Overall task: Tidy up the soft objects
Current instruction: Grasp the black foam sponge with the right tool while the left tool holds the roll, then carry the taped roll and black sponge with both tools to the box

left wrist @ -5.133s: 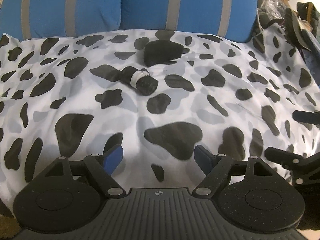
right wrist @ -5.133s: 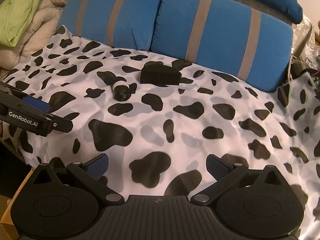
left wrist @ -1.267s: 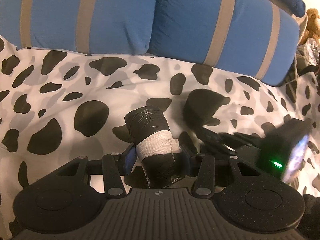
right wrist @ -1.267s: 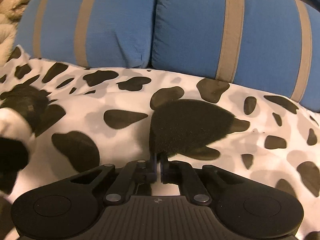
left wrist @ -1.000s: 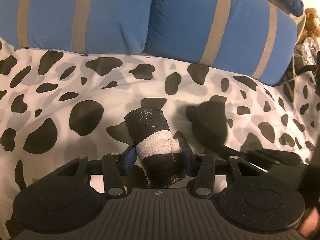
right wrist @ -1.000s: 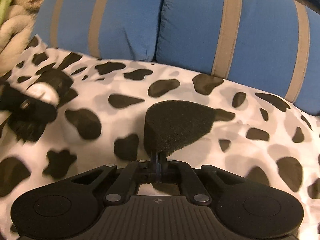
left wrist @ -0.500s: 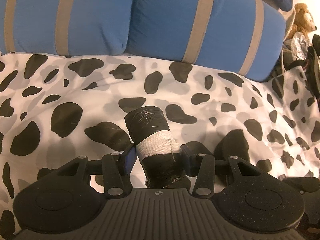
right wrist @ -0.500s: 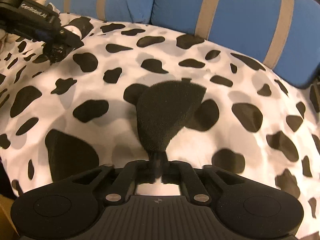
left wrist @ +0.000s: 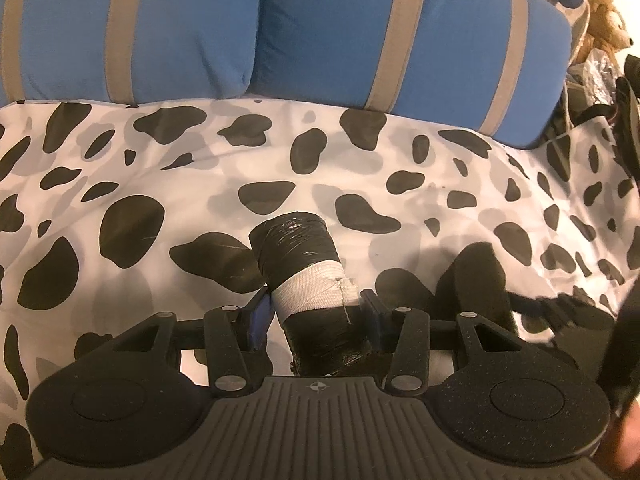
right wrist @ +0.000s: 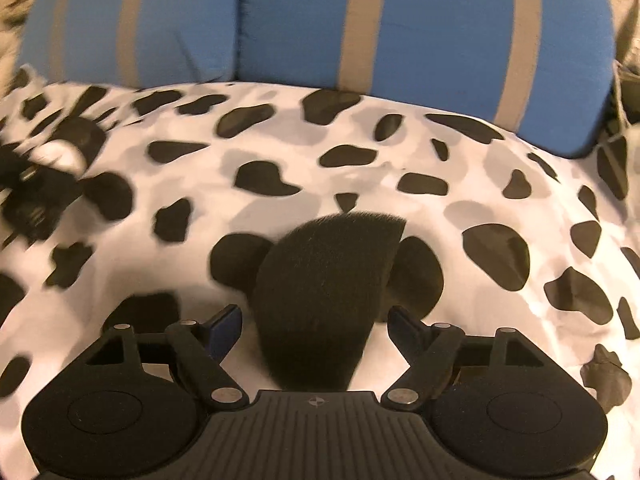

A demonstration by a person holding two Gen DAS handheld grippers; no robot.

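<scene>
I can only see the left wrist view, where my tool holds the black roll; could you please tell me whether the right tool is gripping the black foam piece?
Observer: No. The right tool is open. Its jaws have just been opening, and the foam piece sits between them with a gap to each pad.
Operator: Thank you. What shape is the foam from there?
Observer: A rounded wedge, with its narrow end toward the tool. It appears to rest on the cow-print cover.
Operator: Is there anything to the left of the blue pillows?
Observer: Yes. Some bulky beige fabric lies beside the blue pillows, but it is too blurred to identify.
</scene>
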